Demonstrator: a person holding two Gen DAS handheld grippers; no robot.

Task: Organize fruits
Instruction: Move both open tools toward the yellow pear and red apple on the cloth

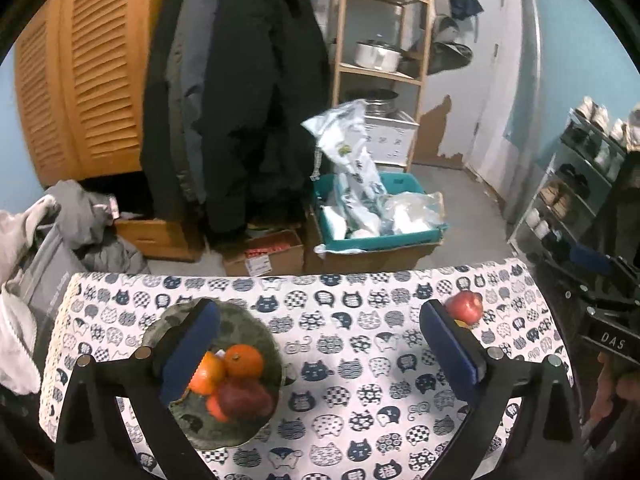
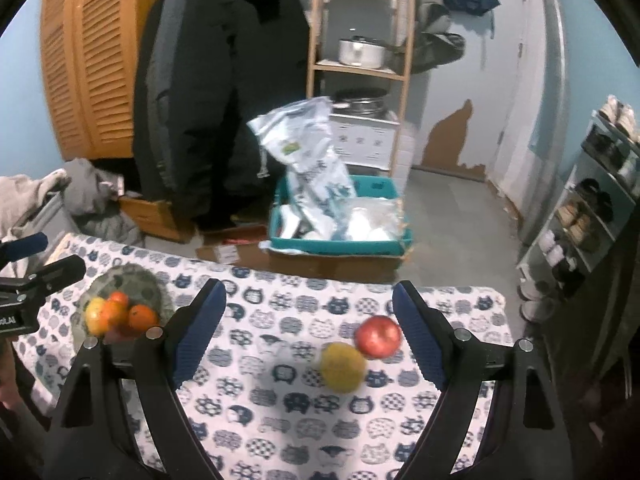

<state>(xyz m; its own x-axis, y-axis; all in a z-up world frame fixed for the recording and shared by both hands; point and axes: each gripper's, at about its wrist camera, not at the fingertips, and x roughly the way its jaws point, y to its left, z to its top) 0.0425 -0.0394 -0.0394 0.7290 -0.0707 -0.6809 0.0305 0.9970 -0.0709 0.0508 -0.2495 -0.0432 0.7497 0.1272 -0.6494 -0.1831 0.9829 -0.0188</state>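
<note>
A grey-green plate (image 1: 256, 320) sits on the left of the cat-print table and holds oranges (image 1: 244, 360) and a dark red apple (image 1: 244, 398). My left gripper (image 1: 320, 336) is open and empty above the table, its left finger over the plate. A red apple (image 1: 464, 307) lies loose at the far right. In the right wrist view my right gripper (image 2: 310, 320) is open and empty, with the red apple (image 2: 378, 336) and a yellow fruit (image 2: 343, 366) lying between its fingers, close to the right finger. The plate (image 2: 136, 284) shows at the left there.
The table's far edge (image 1: 304, 276) drops to a floor with cardboard boxes (image 1: 264, 258) and a teal bin (image 1: 376, 216) of bags. Coats hang behind. A shoe rack (image 1: 576, 184) stands to the right. The other gripper's body (image 2: 36, 288) shows at the left edge.
</note>
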